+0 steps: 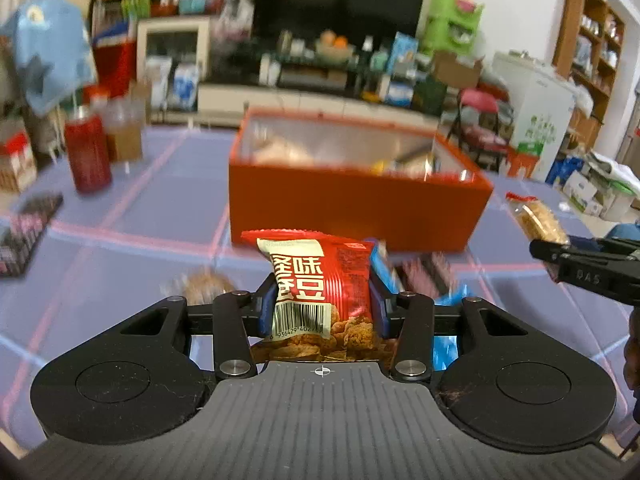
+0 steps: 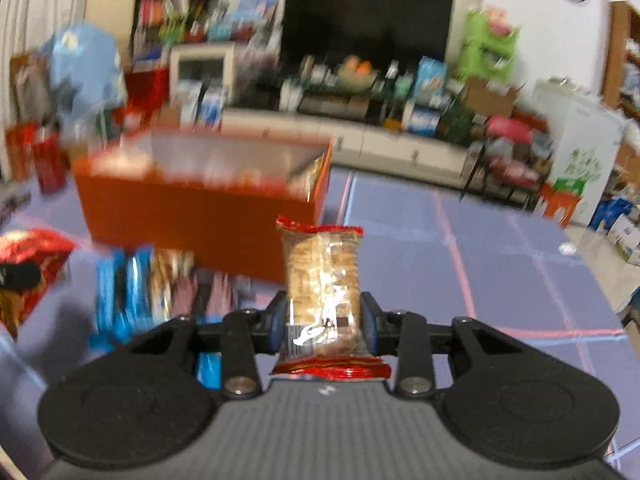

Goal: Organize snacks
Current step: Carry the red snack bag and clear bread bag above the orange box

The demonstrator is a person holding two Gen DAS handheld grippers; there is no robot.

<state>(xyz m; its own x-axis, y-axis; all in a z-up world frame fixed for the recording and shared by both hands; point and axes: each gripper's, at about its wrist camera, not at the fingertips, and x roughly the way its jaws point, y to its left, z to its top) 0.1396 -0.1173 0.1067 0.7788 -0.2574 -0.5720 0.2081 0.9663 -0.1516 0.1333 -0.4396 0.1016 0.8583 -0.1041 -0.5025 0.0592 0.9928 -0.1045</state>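
L gripper (image 1: 322, 300): red snack packet (image 1: 320, 280) is pinched at frame centre. R gripper (image 2: 324, 316): clear cracker pack (image 2: 322, 276) is pinched, centre frame. Orange box (image 1: 352, 208) is seen behind, on purple tablecloth (image 1: 140, 208).

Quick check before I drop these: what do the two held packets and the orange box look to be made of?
Red snack packet: thin glossy plastic film, printed, with a crimped top edge and creases.
Clear cracker packet: transparent shiny film with red crimped ends; crackers show through.
Orange box: rigid, flat matte walls, likely card or board; its inside looks silvery, possibly foil-lined, though blur leaves that open.
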